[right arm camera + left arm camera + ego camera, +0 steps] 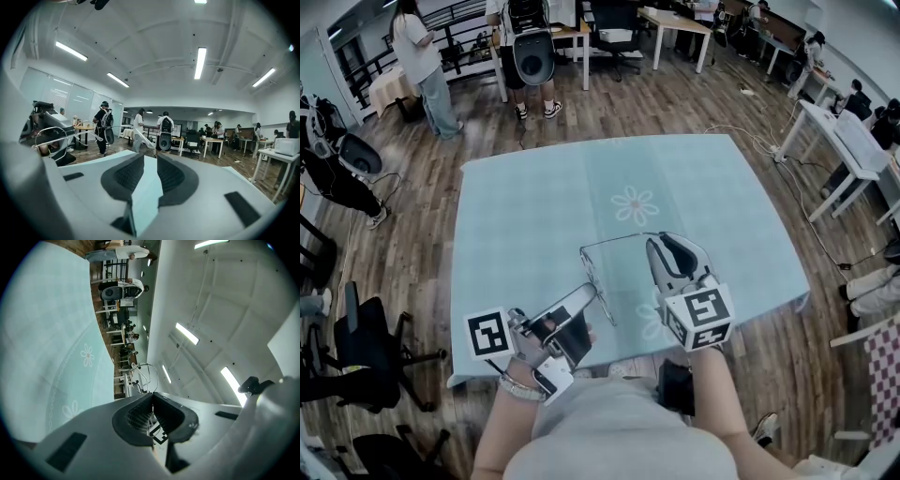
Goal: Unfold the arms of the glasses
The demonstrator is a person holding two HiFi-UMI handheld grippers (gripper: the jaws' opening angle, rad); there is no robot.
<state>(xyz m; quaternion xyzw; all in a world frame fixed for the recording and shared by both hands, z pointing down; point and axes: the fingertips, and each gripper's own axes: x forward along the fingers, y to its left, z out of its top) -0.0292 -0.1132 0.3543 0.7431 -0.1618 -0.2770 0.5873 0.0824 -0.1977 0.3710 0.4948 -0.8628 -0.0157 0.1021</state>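
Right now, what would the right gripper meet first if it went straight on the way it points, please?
Most likely the glasses arm, whose tip lies just ahead of the open jaws of the right gripper, though depth is unclear.

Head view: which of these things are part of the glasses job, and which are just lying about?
Part of the job:
glasses, clamped in the left gripper
right gripper, open and empty, near one arm's tip

Just about:
teal-clothed table below
black office chair
white desk
person standing beyond
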